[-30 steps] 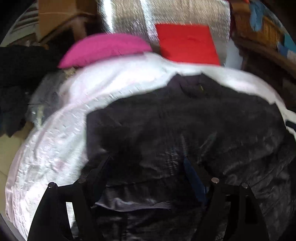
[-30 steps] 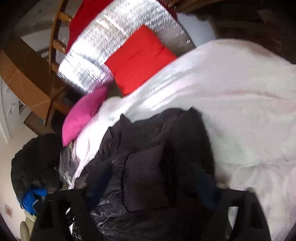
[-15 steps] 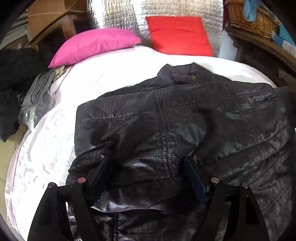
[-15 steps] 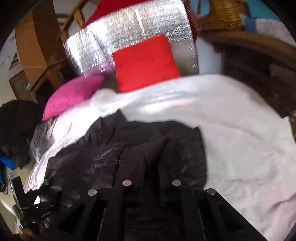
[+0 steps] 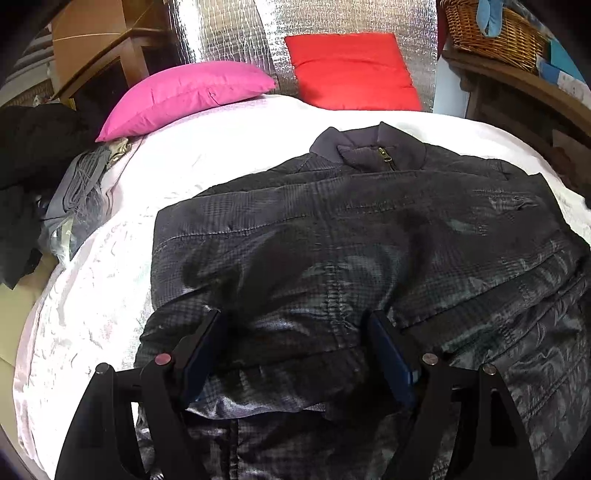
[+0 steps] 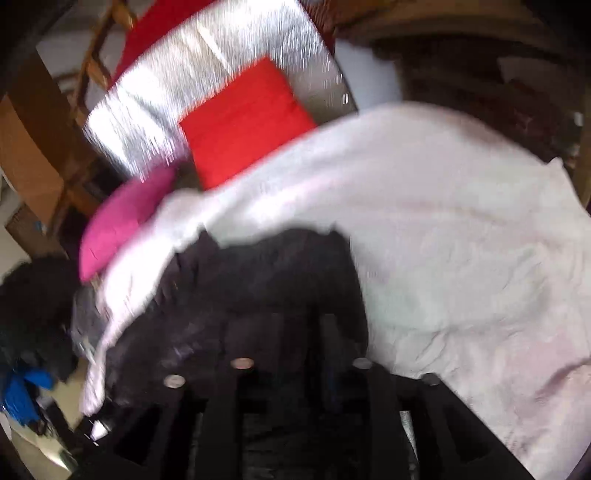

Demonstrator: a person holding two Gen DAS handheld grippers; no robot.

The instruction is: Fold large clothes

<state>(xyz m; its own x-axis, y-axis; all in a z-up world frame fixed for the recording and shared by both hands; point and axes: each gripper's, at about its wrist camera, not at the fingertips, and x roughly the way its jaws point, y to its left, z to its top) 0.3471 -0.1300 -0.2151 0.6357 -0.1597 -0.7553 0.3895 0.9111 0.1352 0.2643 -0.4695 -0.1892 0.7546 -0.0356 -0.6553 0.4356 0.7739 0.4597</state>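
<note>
So, big to small: bed [image 5: 110, 295] with a pale, crinkled cover fills most of both views, and the dark quilted jacket [image 5: 351, 240] lies spread flat on it, collar [image 5: 369, 147] and zip pull toward the headboard end, hem toward the person. Behind the bed, a silver foil-look panel [image 5: 229, 40] stands upright; a red cushion [image 5: 351, 70] leans against it and a pink pillow [image 5: 184, 96] lies on the cover's far left corner. Wicker basket [image 5: 491, 33] sits on a wooden shelf at the right; a heap of dark clothes [image 5: 26, 177] and some grey fabric [image 5: 77, 192] sit off the bed's left edge. Left gripper [image 5: 299, 354] hovers at the jacket's lower part with its jaws well apart, blue pads resting on or just over the fabric, nothing pinched between them. Right gripper [image 6: 299, 354] view is motion-blurred: it's over the jacket's [image 6: 266, 280] right edge, jaws have just been opening from fully closed, now part-way apart with dark fabric in the gap; can't tell if the pads are pressing on it.
</note>
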